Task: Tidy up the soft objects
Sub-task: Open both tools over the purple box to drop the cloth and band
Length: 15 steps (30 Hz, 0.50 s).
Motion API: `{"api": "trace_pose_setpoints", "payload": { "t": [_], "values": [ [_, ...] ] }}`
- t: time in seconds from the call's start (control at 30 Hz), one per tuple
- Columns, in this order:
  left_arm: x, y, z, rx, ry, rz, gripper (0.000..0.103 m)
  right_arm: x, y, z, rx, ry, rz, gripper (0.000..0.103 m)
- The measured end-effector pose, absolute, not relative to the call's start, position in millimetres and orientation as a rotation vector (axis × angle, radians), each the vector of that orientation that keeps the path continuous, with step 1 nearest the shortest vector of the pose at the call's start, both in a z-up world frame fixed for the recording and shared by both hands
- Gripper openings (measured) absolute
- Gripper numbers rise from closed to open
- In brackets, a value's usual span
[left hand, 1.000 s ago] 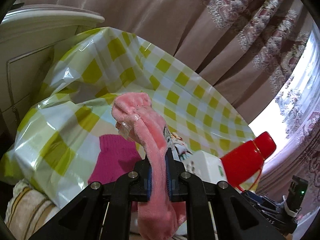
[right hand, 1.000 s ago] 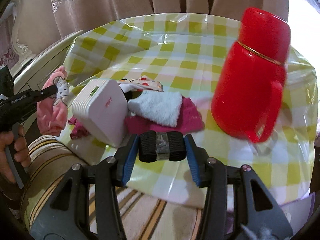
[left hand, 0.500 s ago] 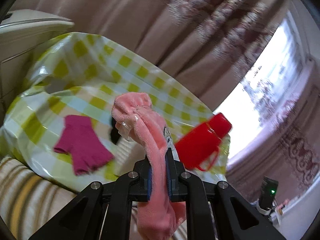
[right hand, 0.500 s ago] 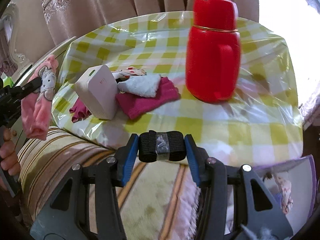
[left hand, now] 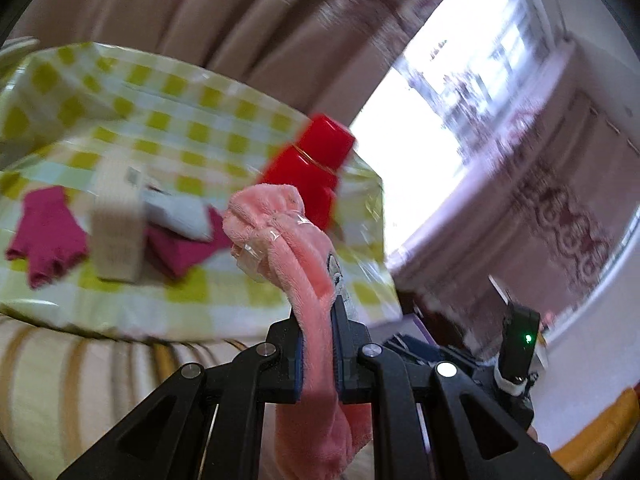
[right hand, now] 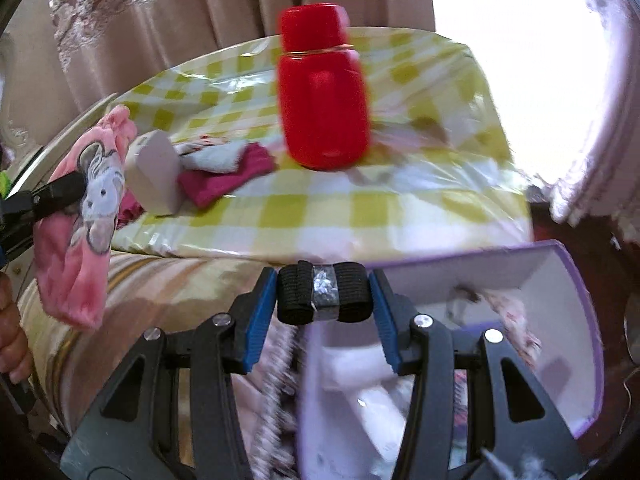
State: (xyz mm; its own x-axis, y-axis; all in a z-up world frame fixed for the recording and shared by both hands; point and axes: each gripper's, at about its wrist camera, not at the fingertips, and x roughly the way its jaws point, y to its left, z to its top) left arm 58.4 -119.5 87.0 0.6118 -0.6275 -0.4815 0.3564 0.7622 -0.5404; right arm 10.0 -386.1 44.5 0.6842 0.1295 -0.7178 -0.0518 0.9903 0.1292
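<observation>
both claws are loaded right now. the left claw point(left hand: 316, 344) is clamped tight on a fuzzy pink sock point(left hand: 296, 248), the one with a grey cartoon mouse on it and a bit of clear tape near the cuff, and most of the sock hangs loose above and below the pads. the right claw point(right hand: 323, 312) is pinching a rolled black strap point(right hand: 323, 298) with a silver tape band round the middle, one pad on each end of the roll.

both are off the bench point(right hand: 360, 204) (yellow check cloth) and out over the striped bedding in front of it. a purple box point(right hand: 576, 344) with a white inside sits low right, just below and beyond the right claw, already with some soft stuff in it. my guess is that's where these go.

how i'd do it: take the right claw fully over the open box before letting go, since the roll is small and stiff and could bounce off the rim. go low, then open. the sock is floppy, so let the dangling end land inside first and then release, or it'll drape over the wall.

left on the bench: magenta gloves point(left hand: 48, 236), a grey-white fluffy piece point(right hand: 212, 158), a white device point(right hand: 154, 176) and a red flask point(right hand: 322, 96). those last two aren't soft, so leave them, and mind the flask, it looks easy to tip.
</observation>
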Motion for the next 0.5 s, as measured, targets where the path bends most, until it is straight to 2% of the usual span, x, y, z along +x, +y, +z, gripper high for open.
{"api": "trace_pose_setpoints", "payload": {
  "t": [0.43,0.5],
  "values": [
    [31.4,-225.3,72.8,-0.293,0.857,-0.809,0.012,-30.0,-453.6,42.5,0.103,0.817,-0.120,0.053],
    [27.4,-235.3,72.3,-0.286,0.870,-0.838,0.016,-32.2,-459.9,43.1,0.113,0.812,-0.148,0.062]
  ]
}}
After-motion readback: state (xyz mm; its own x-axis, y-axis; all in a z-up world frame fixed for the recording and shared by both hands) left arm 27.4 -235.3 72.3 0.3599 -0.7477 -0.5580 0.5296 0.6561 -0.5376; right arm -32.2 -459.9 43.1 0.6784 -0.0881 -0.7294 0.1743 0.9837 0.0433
